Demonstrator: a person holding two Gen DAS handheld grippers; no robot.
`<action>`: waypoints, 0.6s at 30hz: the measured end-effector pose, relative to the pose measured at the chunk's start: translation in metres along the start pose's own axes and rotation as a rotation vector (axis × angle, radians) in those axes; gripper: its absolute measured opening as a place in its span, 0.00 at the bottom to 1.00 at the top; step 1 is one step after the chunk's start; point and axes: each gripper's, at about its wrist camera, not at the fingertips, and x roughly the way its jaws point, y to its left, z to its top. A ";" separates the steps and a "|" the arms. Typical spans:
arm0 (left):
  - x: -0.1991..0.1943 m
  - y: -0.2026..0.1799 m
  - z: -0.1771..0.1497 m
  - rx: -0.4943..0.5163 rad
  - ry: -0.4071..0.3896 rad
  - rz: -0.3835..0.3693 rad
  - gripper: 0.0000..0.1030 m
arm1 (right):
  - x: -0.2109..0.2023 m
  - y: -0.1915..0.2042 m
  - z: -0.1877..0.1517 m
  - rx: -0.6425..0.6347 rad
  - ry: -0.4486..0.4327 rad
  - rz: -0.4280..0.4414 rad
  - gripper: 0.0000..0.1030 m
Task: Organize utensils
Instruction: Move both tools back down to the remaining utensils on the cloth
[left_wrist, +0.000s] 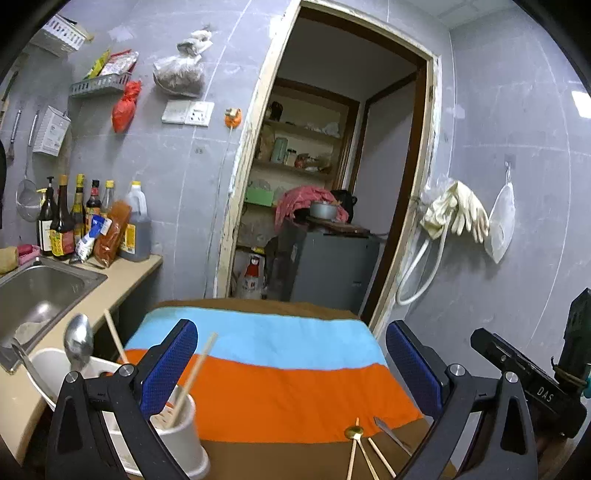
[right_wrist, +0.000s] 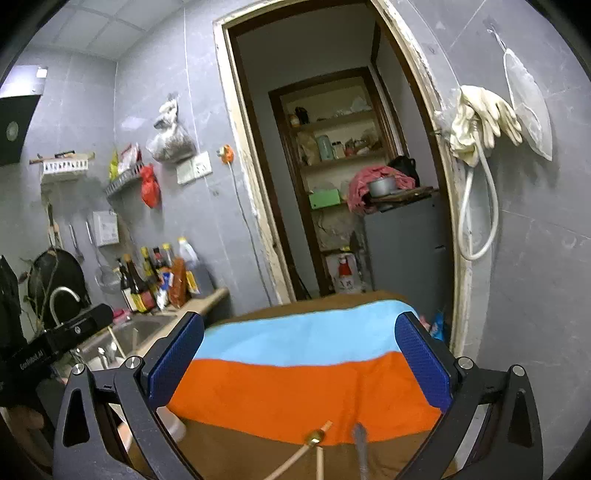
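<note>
Loose chopsticks, a gold-ended piece and a metal blade are seen lying on the striped cloth. A white holder with a chopstick stands at its left edge. Left gripper and right gripper are spread wide, nothing held.

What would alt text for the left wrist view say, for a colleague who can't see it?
The open, empty left gripper hovers over a striped cloth, with chopsticks and a small gold-headed utensil lying at its near edge. At lower left, a white utensil holder already holds chopsticks and a metal spoon, beside a steel sink.
</note>
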 end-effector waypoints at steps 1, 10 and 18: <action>0.004 -0.003 -0.004 0.000 0.016 0.002 1.00 | 0.001 -0.004 -0.002 -0.001 0.011 -0.001 0.99; 0.029 -0.023 -0.038 0.026 0.137 0.000 1.00 | 0.015 -0.046 -0.032 -0.009 0.132 -0.028 0.99; 0.056 -0.032 -0.069 0.034 0.266 0.009 1.00 | 0.043 -0.085 -0.065 0.039 0.284 -0.101 0.99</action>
